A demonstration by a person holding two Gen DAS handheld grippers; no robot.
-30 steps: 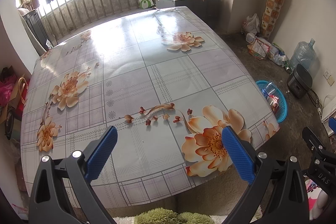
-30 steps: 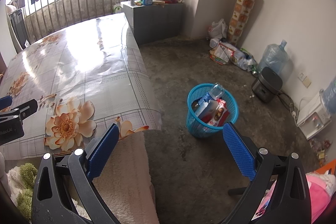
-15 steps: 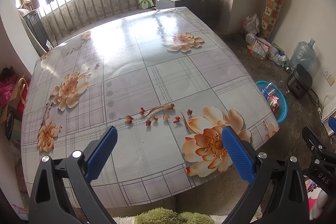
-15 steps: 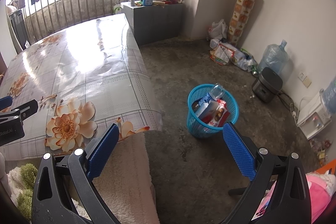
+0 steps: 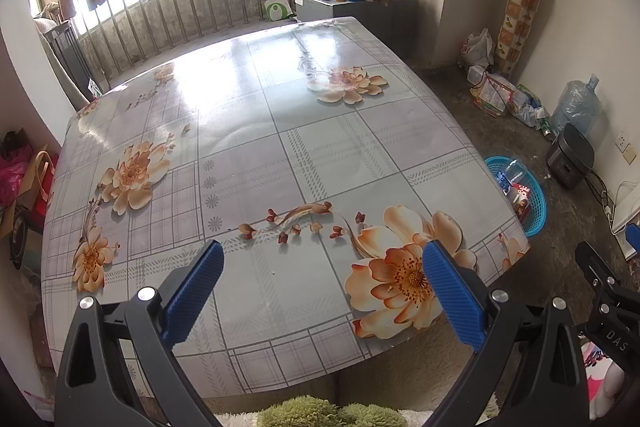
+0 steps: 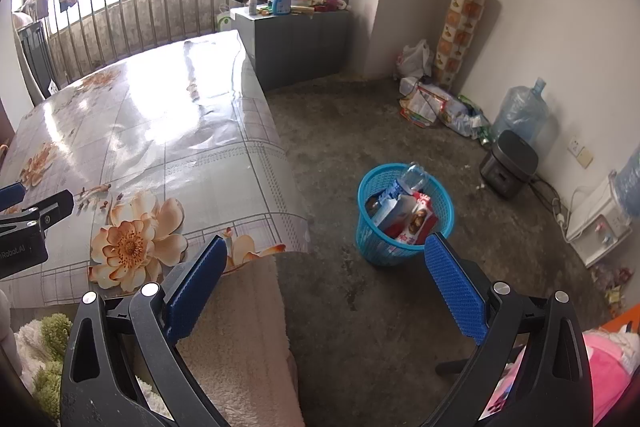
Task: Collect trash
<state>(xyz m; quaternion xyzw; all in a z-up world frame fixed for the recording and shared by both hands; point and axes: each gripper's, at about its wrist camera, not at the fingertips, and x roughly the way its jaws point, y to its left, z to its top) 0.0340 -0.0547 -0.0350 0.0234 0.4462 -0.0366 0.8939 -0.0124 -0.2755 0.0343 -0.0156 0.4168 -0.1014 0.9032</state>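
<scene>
Almost nothing has moved over the last second: both views frame the room as before, apart from the slightest drift in my right wrist view. My left gripper [image 5: 323, 289] hangs over the near edge of the table [image 5: 256, 131] with its floral cloth, jaws spread wide and holding nothing. My right gripper [image 6: 325, 285] is beyond the table's corner above the concrete floor [image 6: 360, 131], jaws equally wide and empty. The blue trash basket [image 6: 404, 251] stands on the floor just ahead of my right jaws, beside the table. Inside it are a plastic bottle [image 6: 414, 174] and cartons [image 6: 416, 223]. A rice cooker [image 6: 508, 163] sits by the wall.
</scene>
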